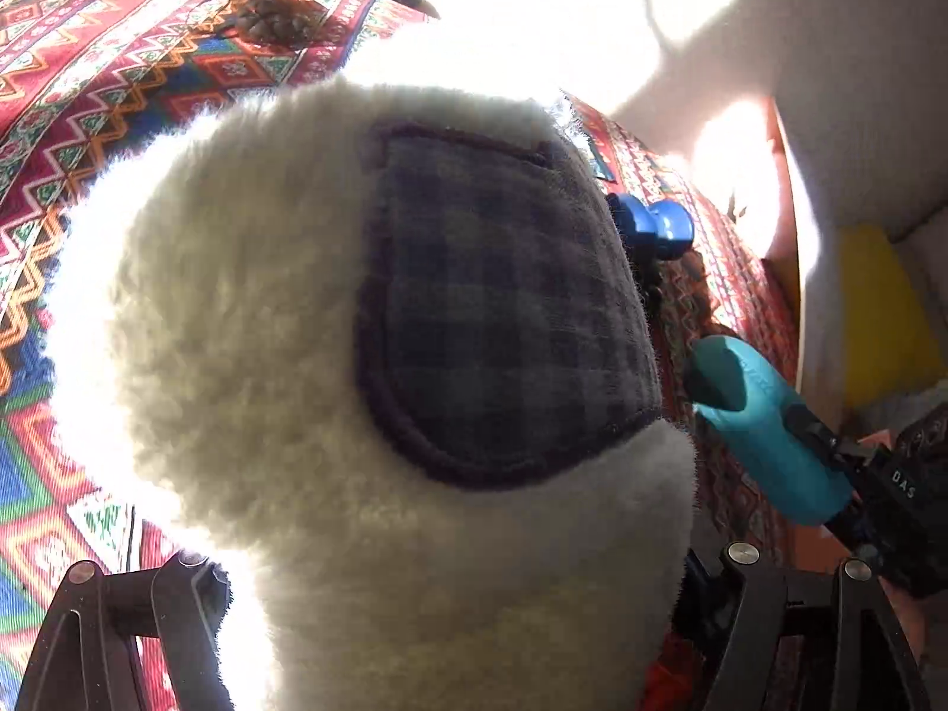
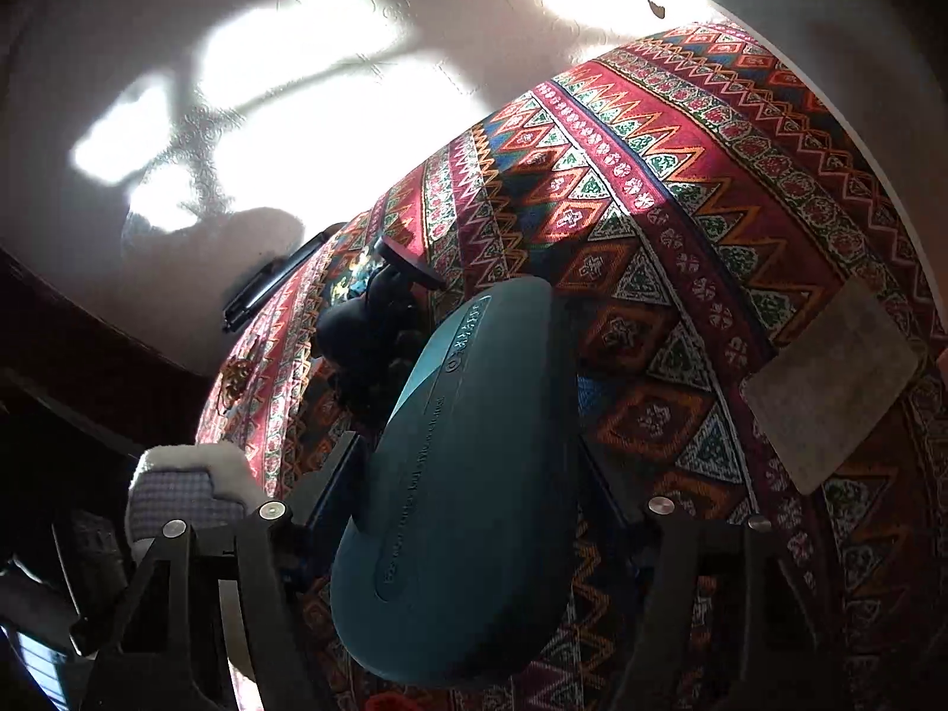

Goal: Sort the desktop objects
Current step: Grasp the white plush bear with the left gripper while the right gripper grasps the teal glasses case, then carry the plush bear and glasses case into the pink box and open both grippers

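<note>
Left tool (image 1: pixel 450 622) clamped on plush toy (image 1: pixel 355 355), filling frame centre: soft, light, compressible, so grip body deep. Right tool (image 2: pixel 456 533) clamped on teal case (image 2: pixel 468 474), centre frame, above patterned counter (image 2: pixel 711 207): rigid, smooth, prob. slippery; hold mid-body.

Home: patterned woven tablecloth (image 2: pixel 681 225), textured wall (image 2: pixel 237 59), plush toy (image 1: pixel 332 355).
</note>
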A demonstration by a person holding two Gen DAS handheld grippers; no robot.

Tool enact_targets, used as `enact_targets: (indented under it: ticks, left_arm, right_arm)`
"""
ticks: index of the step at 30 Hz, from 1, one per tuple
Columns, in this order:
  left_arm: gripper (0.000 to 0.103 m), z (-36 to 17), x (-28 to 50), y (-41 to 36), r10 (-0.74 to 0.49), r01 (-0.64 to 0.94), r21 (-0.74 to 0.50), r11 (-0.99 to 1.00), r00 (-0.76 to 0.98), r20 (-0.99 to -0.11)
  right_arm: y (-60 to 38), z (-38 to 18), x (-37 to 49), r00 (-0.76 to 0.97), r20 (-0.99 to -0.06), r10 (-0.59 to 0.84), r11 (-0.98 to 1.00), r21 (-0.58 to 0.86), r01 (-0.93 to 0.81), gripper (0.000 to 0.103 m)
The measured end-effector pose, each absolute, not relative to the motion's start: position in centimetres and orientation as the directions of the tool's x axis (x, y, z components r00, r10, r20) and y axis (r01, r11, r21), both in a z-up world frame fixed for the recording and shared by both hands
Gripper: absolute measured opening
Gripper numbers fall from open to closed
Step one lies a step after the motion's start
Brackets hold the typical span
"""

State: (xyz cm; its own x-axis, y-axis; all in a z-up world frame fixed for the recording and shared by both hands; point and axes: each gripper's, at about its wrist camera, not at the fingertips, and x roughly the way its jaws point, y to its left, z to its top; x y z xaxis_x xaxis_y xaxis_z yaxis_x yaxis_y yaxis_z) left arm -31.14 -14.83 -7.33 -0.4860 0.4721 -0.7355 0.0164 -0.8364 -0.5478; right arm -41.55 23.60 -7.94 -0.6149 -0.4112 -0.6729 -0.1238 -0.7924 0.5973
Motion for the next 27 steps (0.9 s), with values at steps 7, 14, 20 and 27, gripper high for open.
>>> enact_targets:
  ticks: [7,14,20,27]
  left_arm:
    - [0.084,-2.3,-19.6,-14.8,0.462,0.022,-0.581,-0.814,-0.582,-0.669]
    - [0.084,2.1,-13.2,-12.0,0.461,-0.030,-0.571,-0.820,-0.625,-0.630]
    - [0.084,5.9,-12.3,-6.9,0.497,-0.125,-0.547,-0.828,-0.614,-0.613]
    - [0.085,9.6,-14.7,5.2,0.587,-0.322,-0.496,-0.806,-0.539,-0.604]
  right_arm:
    - [23.5,-4.2,-31.1,-0.634,-0.599,-0.489,-0.795,0.605,0.042,0.039]
    - [24.5,-3.0,-26.7,-0.630,-0.513,-0.583,-0.703,0.708,0.074,0.038]
    - [26.0,0.9,-23.0,-0.672,-0.425,-0.606,-0.679,0.717,0.158,0.038]
    - [34.3,5.2,-18.0,-0.779,-0.279,-0.561,-0.620,0.765,0.173,0.037]
